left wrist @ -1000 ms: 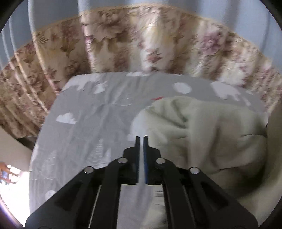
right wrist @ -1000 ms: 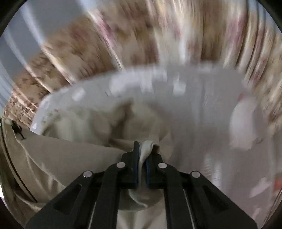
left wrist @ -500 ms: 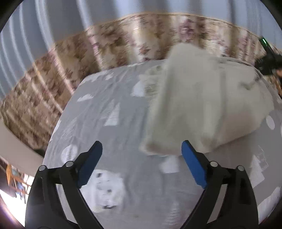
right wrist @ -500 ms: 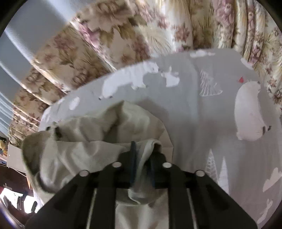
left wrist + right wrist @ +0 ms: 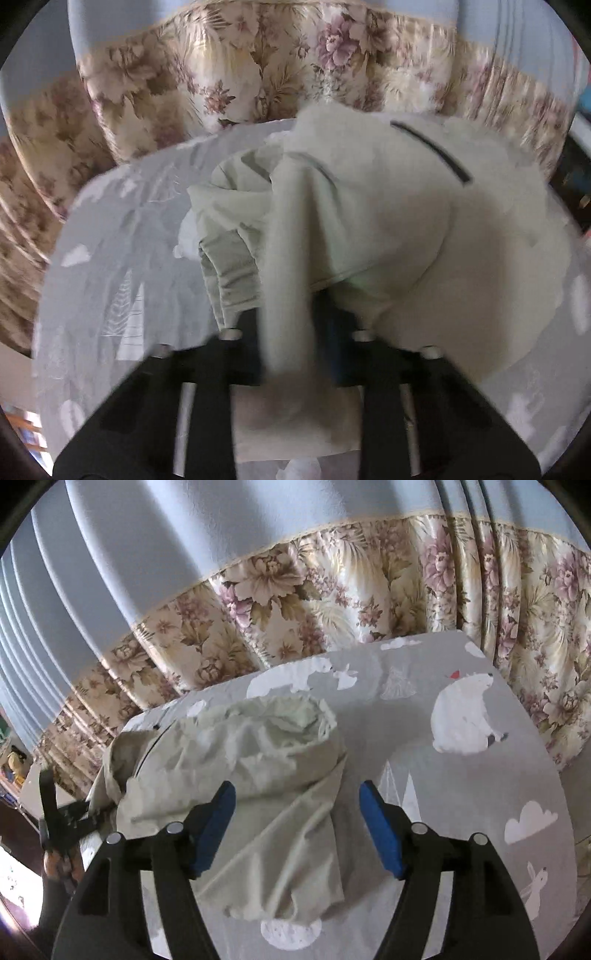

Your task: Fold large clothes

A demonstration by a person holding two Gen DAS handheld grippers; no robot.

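A large cream-coloured fleece garment point(image 5: 388, 221) with a dark zip line is seen lying bunched on a bed covered by a grey sheet printed with white bears and clouds point(image 5: 461, 775). The bundle sits toward the far edge of the bed, close to the floral curtain with a pale blue upper band point(image 5: 332, 602) that hangs behind it; the near and right-hand parts of the sheet are left bare.

The left gripper point(image 5: 291, 347) is being closed, and a thick ridge of the cream fabric is caught between its jaws, which stand narrow around it. The right gripper point(image 5: 297, 827) is being opened: its blue-padded jaws stand wide, and a loose flap of the garment lies beneath the gap without being pressed by either pad.

The step in hand is judged to be a regrasp within a fold: one edge has been let go on the right while a new hold is taken on the left. The garment is far from flat, so the fold is judged to be at an early stage.

For the next move, a fresh corner or hem would need to be found by the right gripper, and the fabric drawn taut between both holds before it is laid over.
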